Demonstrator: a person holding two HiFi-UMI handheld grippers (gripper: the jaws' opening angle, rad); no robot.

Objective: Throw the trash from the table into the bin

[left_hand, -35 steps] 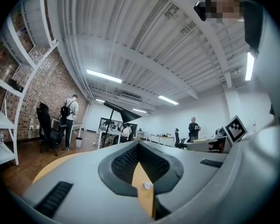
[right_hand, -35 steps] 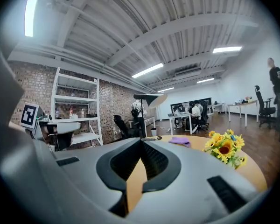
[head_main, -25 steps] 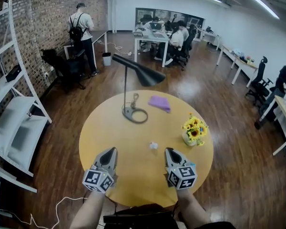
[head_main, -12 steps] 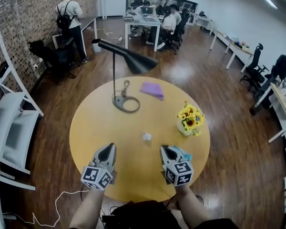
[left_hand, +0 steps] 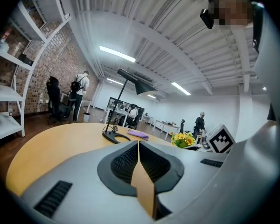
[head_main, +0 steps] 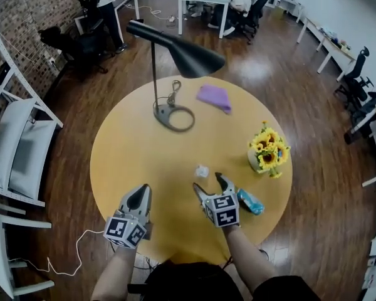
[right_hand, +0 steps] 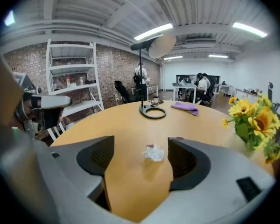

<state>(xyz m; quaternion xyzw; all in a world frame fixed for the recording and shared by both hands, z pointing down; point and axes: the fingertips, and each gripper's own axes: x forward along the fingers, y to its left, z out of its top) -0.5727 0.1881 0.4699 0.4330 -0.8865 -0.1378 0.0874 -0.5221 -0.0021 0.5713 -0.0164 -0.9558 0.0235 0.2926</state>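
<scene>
A small crumpled white paper wad lies on the round yellow table. My right gripper hovers just short of it, tilted down. Its jaws have just been opening and stand wide apart; the wad lies just ahead of them, untouched. A teal wrapper lies on the table right beside the right gripper. My left gripper is shut and empty, held level over the near left part of the table. No bin is in view.
A black desk lamp stands at the far side with its shade over the table. A purple cloth lies behind it. A sunflower pot sits at the right edge. White shelves stand left; people work at far desks.
The right gripper's jaws have gone from shut to wide open, and it has sunk forward toward the paper wad. The left gripper has dropped slightly. The head view now looks further down.
</scene>
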